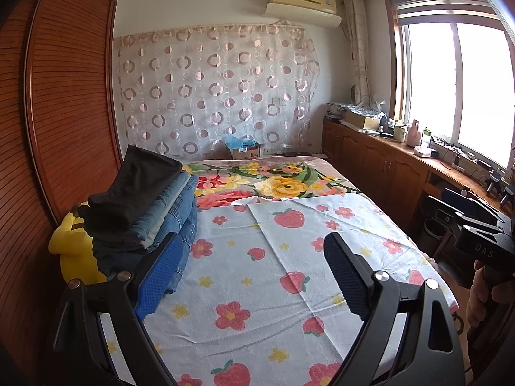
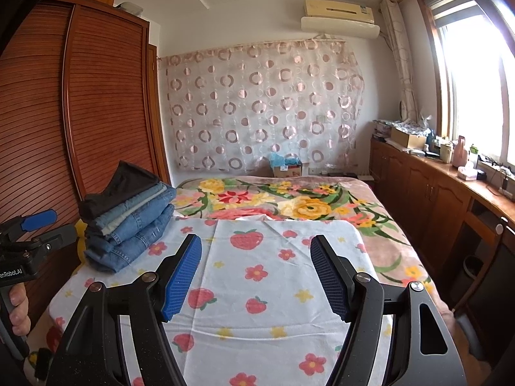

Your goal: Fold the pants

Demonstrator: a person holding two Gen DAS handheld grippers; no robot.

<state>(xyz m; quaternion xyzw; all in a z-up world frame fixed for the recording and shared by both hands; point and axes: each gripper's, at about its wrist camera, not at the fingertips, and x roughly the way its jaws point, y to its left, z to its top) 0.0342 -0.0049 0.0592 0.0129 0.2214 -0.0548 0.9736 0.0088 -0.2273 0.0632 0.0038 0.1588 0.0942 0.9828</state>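
Observation:
A stack of folded pants [image 1: 151,212] lies on the bed's left side, dark pants on top and several blue jeans below; it also shows in the right wrist view [image 2: 128,218]. My left gripper [image 1: 254,251] is open and empty above the strawberry sheet [image 1: 273,273], just right of the stack. My right gripper [image 2: 256,251] is open and empty above the same sheet [image 2: 257,289], right of the stack. The right gripper's body [image 1: 476,231] shows at the left view's right edge, the left gripper's body [image 2: 29,244] at the right view's left edge.
A yellow plush toy [image 1: 74,257] sits beside the stack against the wooden wardrobe [image 1: 64,96]. A floral blanket [image 2: 289,202] covers the bed's far end. A cardboard box [image 2: 286,169] stands behind the bed. A cluttered wooden counter [image 2: 450,173] runs under the window on the right.

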